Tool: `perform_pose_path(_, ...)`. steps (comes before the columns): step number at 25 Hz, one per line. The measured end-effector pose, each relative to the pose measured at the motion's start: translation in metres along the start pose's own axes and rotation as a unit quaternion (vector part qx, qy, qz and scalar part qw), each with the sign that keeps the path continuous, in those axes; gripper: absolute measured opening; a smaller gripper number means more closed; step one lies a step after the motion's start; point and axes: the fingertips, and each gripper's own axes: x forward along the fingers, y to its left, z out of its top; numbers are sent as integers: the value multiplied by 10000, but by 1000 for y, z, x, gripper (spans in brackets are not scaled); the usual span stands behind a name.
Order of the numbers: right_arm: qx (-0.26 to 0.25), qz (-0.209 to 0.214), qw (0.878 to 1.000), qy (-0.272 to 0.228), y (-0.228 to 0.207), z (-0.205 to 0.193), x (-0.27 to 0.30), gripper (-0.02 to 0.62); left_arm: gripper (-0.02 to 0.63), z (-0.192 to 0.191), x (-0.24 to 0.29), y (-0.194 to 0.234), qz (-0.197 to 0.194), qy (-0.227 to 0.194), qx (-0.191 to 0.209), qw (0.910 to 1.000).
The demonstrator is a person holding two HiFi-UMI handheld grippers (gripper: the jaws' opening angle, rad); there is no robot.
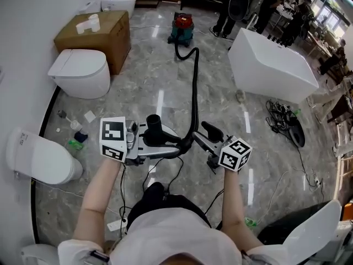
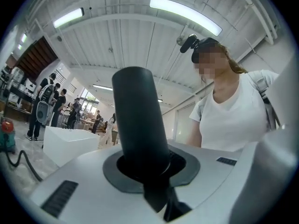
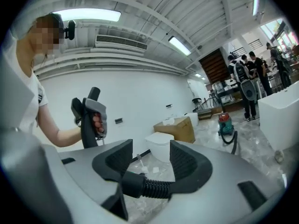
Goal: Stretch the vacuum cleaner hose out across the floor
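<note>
A red and teal vacuum cleaner point(image 1: 182, 27) stands far ahead on the marble floor. Its black hose point(image 1: 194, 87) runs from it toward me and curves between my two grippers. My left gripper point(image 1: 150, 141) is shut on the hose's smooth black end tube point(image 2: 140, 125), which stands upright between its jaws. My right gripper point(image 1: 199, 138) is open. The ribbed hose point(image 3: 156, 188) lies low across the base of its jaws, and the textured pads point(image 3: 183, 162) stand apart and bare. The left hand and the vacuum cleaner point(image 3: 225, 123) also show in the right gripper view.
A white toilet point(image 1: 80, 73) and a cardboard box point(image 1: 102, 29) stand at the left, with another toilet point(image 1: 38, 159) nearer. A white bathtub point(image 1: 270, 65) sits at the right, with a cable tangle point(image 1: 287, 123) beside it. People point(image 1: 231, 10) stand behind the vacuum cleaner.
</note>
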Motion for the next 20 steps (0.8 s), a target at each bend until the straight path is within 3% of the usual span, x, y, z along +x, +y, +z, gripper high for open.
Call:
perform_pose_path(4,-117,1332,9906,276,48,-7,-4,250,87,-3,10,8,-52,54,-128,9999)
perform_pose_path(6,-442,1775,9816,550,70,-15,-3,250,87,-5,16,10,-122,94,-147,9998)
perform_pose_path(11,-1257,2190,9583,1339,94,-33,3,252,87,-10,30,2,-725,446,-107,9963)
perform_pose_path(16,-1615,2903,9273,1723,116,-31,2,252,87,-14,35,-11,-1569,842,-18,9840)
perform_pose_path(20,-2159,3020,9066,2006,123,-31,10,252,87,-4,41,-14,-2066,644,-146,9762)
